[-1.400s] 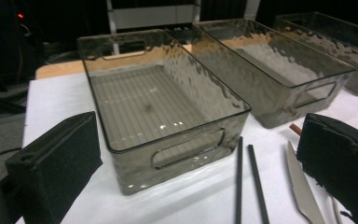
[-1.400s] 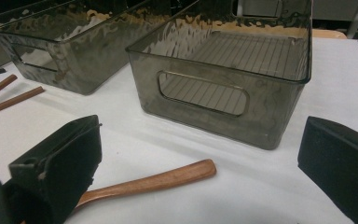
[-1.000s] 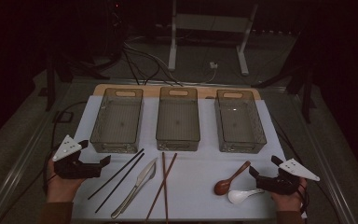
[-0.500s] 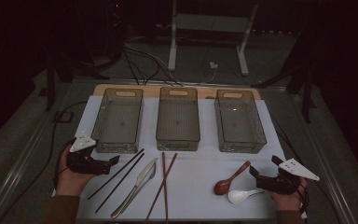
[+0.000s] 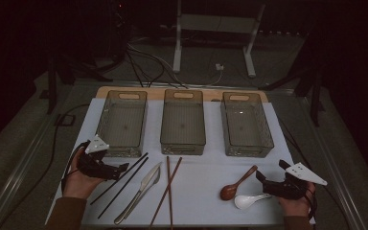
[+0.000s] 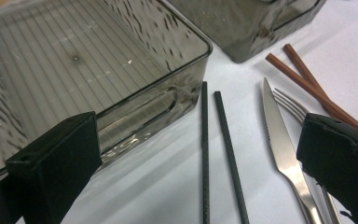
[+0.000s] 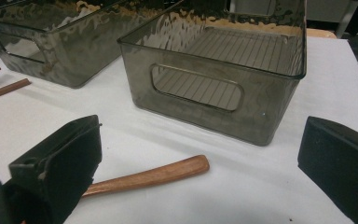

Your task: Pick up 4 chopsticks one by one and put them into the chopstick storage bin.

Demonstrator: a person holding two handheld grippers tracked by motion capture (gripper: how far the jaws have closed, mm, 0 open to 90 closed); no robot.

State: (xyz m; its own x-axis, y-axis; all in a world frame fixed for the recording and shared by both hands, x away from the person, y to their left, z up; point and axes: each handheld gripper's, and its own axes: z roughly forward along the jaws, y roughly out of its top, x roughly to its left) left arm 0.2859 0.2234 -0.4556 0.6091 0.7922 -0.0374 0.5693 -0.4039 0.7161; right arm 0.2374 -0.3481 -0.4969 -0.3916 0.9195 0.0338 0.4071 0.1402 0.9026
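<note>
While both hands rest at the near edge of the white tabletop [image 5: 206, 191], the left tongs [image 5: 120, 168] sit at about 8 o'clock of the scene and the right tongs [image 5: 259, 178] at about 4 o'clock. In the left gripper view the left tongs [image 6: 200, 158] are spread wide and grip nothing; between the jaws lie the two black chopsticks [image 6: 219, 154], untouched, running toward 12 o'clock, with the knife [image 6: 279, 149] just beside them at 3 o'clock and a fork partly under it. The brown chopsticks [image 6: 307, 84] lie farther out toward 2 o'clock. At 10 o'clock stands the left bin [image 6: 74, 70], its near wall close to the left jaw.

Seen from the right gripper view, the right tongs [image 7: 200, 168] are likewise released, jaws far apart, holding nothing. The wooden spoon [image 7: 154, 175] lies between them, its handle pointing toward 3 o'clock, close by the left-hand jaw, though contact cannot be told. Beyond it at 12 o'clock stands the right bin [image 7: 214, 88]. From above, the white spoon [image 5: 249, 200] lies just beside the right tongs, and the middle bin [image 5: 183, 122] stands at 12 o'clock.
</note>
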